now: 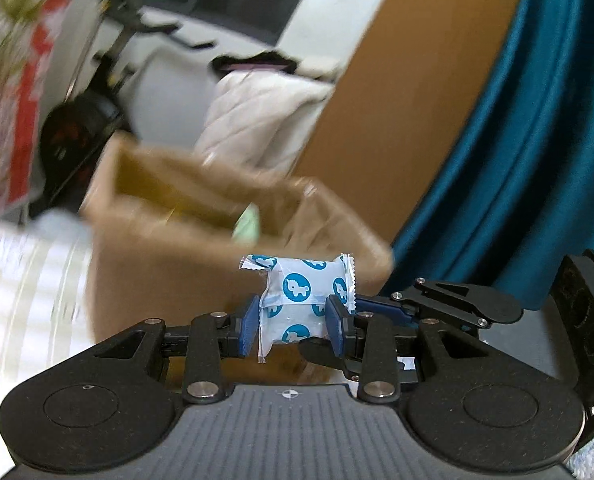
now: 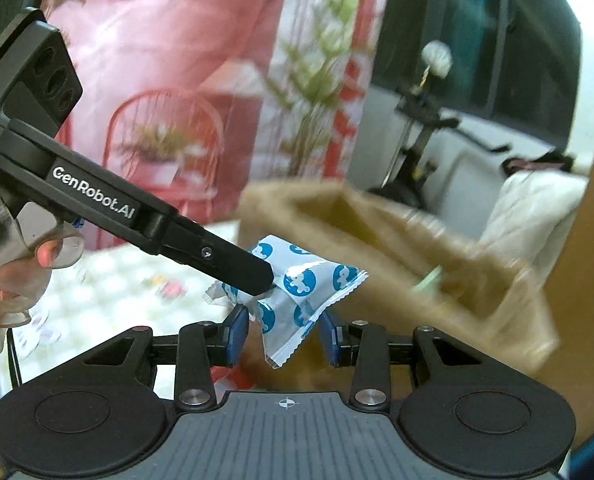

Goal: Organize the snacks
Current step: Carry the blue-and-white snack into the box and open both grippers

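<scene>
A white snack packet with blue unicorn dots (image 1: 297,300) is clamped between my left gripper's (image 1: 293,326) blue pads. It also shows in the right wrist view (image 2: 297,292), where the left gripper's black finger (image 2: 233,264) pinches its top. My right gripper (image 2: 283,334) has its pads on both sides of the packet's lower end, with small gaps showing. Both grippers are in the air in front of an open brown cardboard box (image 1: 201,216), which also shows in the right wrist view (image 2: 417,248). A pale green packet (image 1: 249,224) lies inside the box.
A white patterned table cover (image 2: 109,284) lies below with small wrapped snacks on it. A teal curtain (image 1: 517,140) and a brown panel (image 1: 409,80) stand at the right. A pink and floral curtain (image 2: 217,80) hangs behind. A white sofa (image 1: 257,112) is beyond the box.
</scene>
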{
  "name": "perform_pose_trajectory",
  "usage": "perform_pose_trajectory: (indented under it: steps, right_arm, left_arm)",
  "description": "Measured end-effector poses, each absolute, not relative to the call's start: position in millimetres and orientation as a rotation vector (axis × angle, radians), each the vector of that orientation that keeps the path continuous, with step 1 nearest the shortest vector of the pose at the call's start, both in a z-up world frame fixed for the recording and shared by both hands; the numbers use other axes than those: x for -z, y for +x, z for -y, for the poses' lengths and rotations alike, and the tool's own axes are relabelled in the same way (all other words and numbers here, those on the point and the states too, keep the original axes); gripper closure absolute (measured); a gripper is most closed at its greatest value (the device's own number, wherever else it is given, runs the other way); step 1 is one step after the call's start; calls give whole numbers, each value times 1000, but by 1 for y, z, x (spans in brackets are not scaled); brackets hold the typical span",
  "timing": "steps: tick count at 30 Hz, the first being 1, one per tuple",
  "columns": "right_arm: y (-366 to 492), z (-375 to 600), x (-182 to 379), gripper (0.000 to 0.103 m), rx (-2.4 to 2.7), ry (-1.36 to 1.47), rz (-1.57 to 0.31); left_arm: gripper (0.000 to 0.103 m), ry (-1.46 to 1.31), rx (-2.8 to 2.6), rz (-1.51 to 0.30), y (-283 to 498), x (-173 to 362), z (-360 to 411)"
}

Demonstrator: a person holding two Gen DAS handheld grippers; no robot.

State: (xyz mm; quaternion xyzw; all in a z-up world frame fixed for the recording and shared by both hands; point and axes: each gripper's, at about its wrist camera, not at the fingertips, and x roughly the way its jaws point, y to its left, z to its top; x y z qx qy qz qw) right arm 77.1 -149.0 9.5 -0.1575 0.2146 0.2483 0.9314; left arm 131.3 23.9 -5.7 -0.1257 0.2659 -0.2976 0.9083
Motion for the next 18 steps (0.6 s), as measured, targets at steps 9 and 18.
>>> perform_pose_trajectory:
  steps: [9,18]
  right_arm:
    - [138,204,-35,67,-348,-268,-416]
    - [174,231,-10,63,-268,-199,-510]
  left_arm:
    - [65,-209,675,-547,203,-20,37]
    - [62,-198,654,-617,233,-4,62]
